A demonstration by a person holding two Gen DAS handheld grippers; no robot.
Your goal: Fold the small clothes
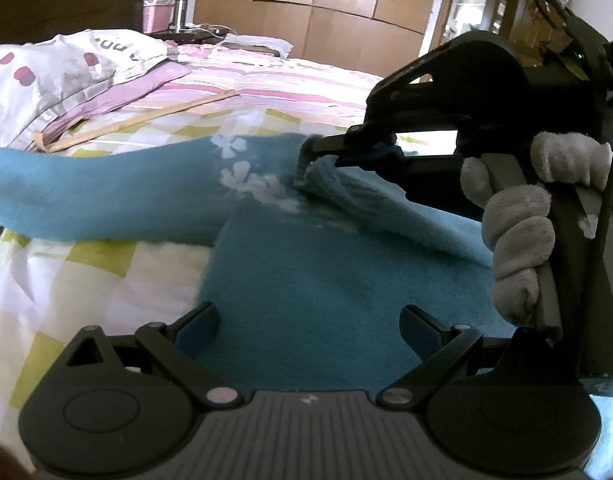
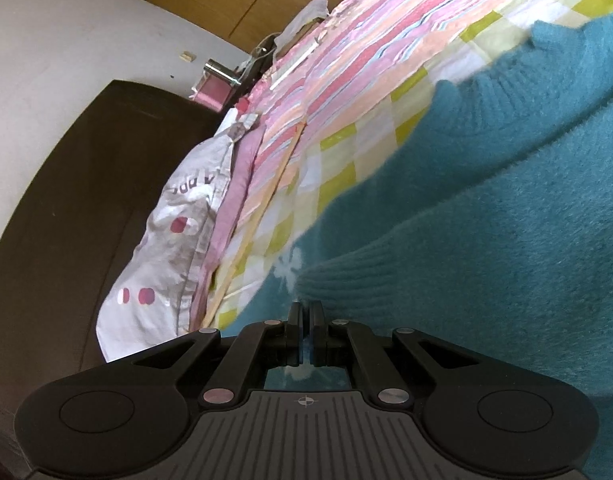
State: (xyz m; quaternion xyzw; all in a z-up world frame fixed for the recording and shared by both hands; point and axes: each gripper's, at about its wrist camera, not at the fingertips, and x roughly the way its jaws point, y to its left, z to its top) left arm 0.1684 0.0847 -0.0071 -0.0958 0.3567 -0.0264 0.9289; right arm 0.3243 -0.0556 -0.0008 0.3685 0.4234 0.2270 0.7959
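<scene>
A fuzzy teal sweater (image 1: 306,280) with white flower marks lies spread on the bed. One sleeve (image 1: 86,196) stretches out to the left. My left gripper (image 1: 310,320) hovers low over the sweater's body, open, with nothing between its fingers. In the same view a white-gloved hand (image 1: 518,240) holds my right gripper (image 1: 326,148), which is shut on the ribbed cuff (image 1: 334,188) of the other sleeve, drawn across the body. The right wrist view shows the right gripper (image 2: 305,312) pinched on that teal cuff (image 2: 346,284), with the sweater (image 2: 506,240) filling the right side.
The bed has a yellow-checked and pink-striped cover (image 1: 266,92). A pillow (image 1: 58,76) and a long wooden stick (image 1: 138,120) lie beyond the sweater at the left. A nightstand with a pink box (image 1: 158,16) and metal flask stands behind, with wooden wardrobes (image 1: 326,4) at the back.
</scene>
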